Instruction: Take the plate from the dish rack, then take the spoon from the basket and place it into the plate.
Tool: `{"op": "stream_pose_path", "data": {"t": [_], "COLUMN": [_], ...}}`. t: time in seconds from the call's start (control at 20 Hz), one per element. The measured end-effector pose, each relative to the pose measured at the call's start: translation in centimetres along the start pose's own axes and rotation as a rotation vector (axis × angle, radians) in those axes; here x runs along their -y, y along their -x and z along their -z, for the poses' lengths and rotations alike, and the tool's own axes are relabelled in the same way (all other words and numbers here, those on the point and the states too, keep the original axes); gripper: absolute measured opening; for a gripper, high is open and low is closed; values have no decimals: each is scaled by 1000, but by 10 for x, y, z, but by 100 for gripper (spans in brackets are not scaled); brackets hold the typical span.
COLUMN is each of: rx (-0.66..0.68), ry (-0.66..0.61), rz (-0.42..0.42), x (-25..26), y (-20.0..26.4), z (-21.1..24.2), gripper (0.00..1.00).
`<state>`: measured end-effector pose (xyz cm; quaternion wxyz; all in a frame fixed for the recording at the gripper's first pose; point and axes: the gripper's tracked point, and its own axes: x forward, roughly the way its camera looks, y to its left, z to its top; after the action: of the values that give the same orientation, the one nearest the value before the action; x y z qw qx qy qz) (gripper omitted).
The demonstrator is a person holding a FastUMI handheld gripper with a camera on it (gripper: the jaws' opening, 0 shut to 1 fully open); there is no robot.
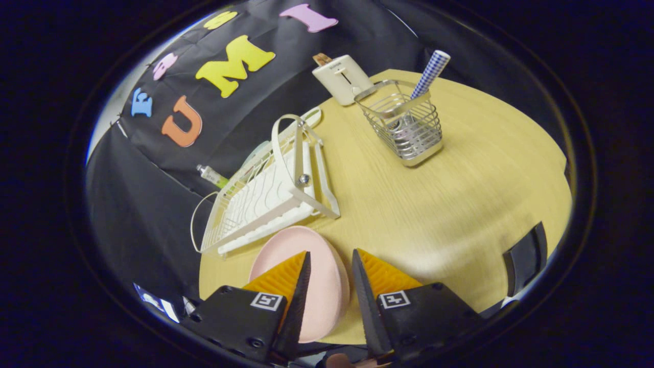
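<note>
Both fingers [305,266] of the gripper [329,266] stand parted astride the stiff, light, slippery plate [322,286] at lower centre, best pinched at its rim.

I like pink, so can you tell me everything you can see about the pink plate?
The pink plate is round and pale pink with a smooth, matte look and a raised rim. It sits on the light wooden table, out of the white dish rack, just in front of it. Whether it lies flat or is tipped is hard to tell. The tool is open above it, one orange finger covering part of it; the plate's edge shows in the gap. Nothing is on it yet.
</note>
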<state>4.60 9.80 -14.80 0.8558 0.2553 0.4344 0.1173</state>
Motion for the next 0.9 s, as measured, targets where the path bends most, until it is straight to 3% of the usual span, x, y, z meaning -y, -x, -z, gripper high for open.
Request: {"op": "stream_pose_path", "data": {"t": [0.3, 0.45, 0.6, 0.9], "rx": [333, 500, 587, 637], "ry": [298, 372, 411, 473], "rz": [93, 116, 152, 203], "x": [4, 13, 42, 96], "y": [54, 87, 99, 101], "z": [-40, -56, -72, -117], "gripper": [66, 96, 97, 97]}}
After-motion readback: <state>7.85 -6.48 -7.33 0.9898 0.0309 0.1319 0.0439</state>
